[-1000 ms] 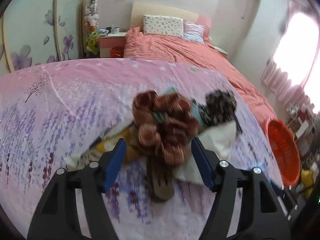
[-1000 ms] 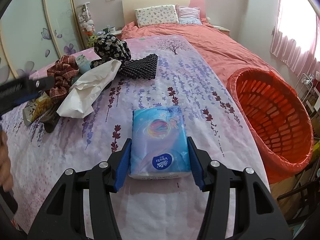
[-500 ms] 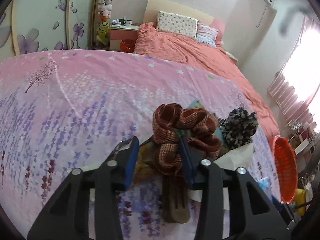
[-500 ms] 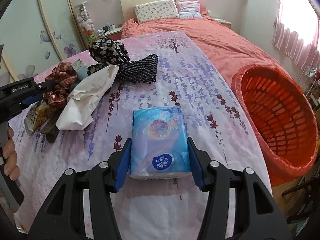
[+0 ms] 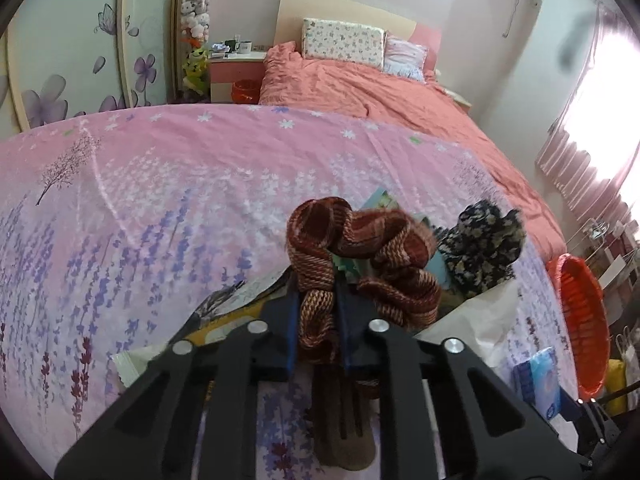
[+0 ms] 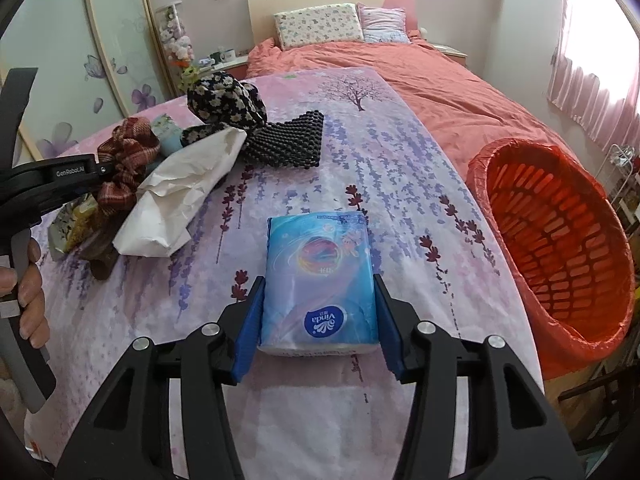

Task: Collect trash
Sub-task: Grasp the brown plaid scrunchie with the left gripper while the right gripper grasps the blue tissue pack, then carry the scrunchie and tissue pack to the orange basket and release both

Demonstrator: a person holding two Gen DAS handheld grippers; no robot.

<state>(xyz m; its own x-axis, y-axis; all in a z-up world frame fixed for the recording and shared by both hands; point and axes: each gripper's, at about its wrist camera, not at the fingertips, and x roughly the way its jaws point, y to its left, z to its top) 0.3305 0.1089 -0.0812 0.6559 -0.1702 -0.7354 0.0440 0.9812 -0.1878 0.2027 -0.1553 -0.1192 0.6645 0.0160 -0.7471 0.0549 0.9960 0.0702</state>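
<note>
My left gripper (image 5: 316,320) is shut on a red-brown plaid scrunchie (image 5: 360,256), which lies on a pile of wrappers; the scrunchie also shows in the right wrist view (image 6: 124,168). My right gripper (image 6: 318,328) is shut on a blue Vinda tissue pack (image 6: 318,280) resting on the pink lavender sheet (image 6: 360,184). A crumpled white paper bag (image 6: 180,196) lies beside the scrunchie. The orange trash basket (image 6: 560,236) with a red liner stands at the right edge of the bed.
A black floral cloth (image 6: 228,100) and a black beaded mat (image 6: 288,140) lie behind the paper bag. A brown comb-like item (image 5: 344,420) and snack wrappers (image 6: 72,220) sit under the scrunchie. A bed with a coral duvet (image 6: 420,76) stands beyond. A nightstand (image 5: 236,68) is far left.
My left gripper has closed from wide open onto the scrunchie. The right gripper keeps holding the tissue pack in about the same place.
</note>
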